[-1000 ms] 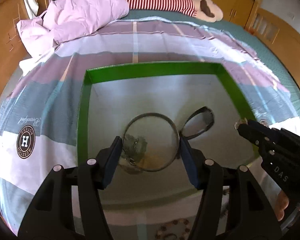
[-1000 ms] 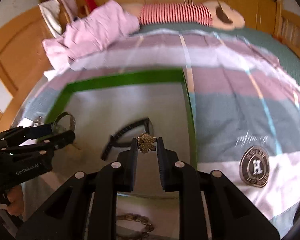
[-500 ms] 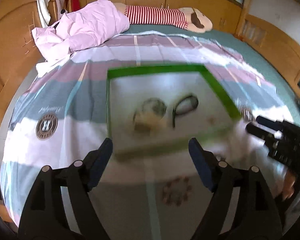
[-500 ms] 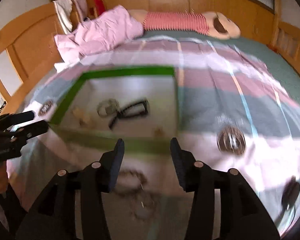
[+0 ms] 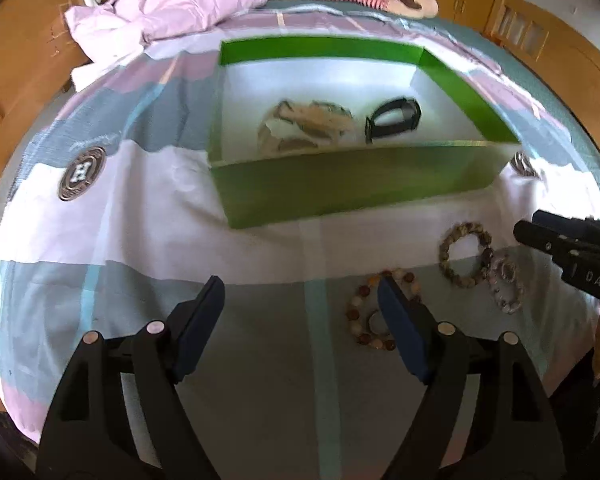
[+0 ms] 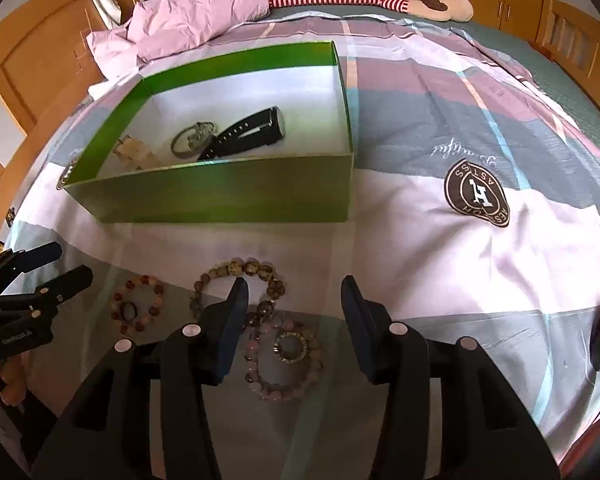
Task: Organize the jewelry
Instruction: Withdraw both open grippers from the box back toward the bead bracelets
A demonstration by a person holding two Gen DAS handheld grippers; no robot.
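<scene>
Both grippers hang spread and empty over the bed; left gripper (image 5: 300, 300) nearest the reddish bracelet (image 5: 366, 312); right gripper (image 6: 294, 298) above the pink bracelet (image 6: 284, 354); green box (image 6: 220, 196) beyond holds a watch (image 6: 248, 134).

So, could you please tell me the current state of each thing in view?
Left gripper: open, empty.
Right gripper: open, empty.
Green box: lidless, upright on the bed.
Black watch: inside the box.
Bead bracelets: outside the box, lying on the bedspread.
</scene>
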